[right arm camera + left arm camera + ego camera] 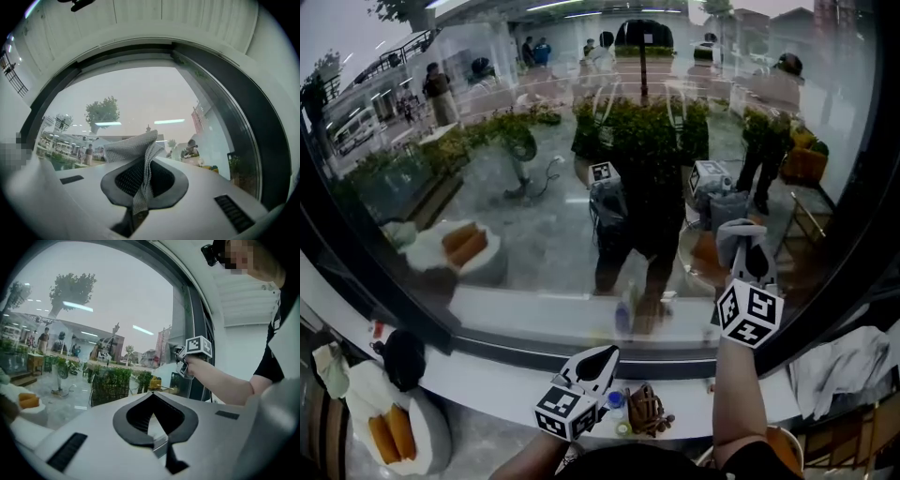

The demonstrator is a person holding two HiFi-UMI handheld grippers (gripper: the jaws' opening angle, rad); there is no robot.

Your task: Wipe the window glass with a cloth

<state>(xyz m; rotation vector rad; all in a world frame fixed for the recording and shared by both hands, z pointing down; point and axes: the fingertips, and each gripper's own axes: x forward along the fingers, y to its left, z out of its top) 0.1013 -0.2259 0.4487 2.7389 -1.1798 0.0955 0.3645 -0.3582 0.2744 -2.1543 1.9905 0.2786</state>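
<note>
The window glass (pixel 534 187) fills the head view and mirrors the person with both grippers. My right gripper (pixel 748 251) is raised at the right, shut on a grey woven cloth (pixel 741 232) held close to the pane; I cannot tell whether it touches. In the right gripper view the cloth (pixel 133 152) sticks up, folded, between the jaws of the right gripper (pixel 149 157), with the glass (pixel 140 98) just beyond. My left gripper (pixel 598 359) hangs low over the sill, shut and empty. Its view shows the left gripper (pixel 152 397) with tips together, and the right gripper (pixel 190 357) beyond.
A white sill (pixel 487 375) runs below the dark curved frame (pixel 384 300). On the left stand a plate of bread rolls (pixel 389 436) and a black object (pixel 401 356). Small items (pixel 647 410) lie under the left gripper. A pale cloth (pixel 844 361) lies at the right.
</note>
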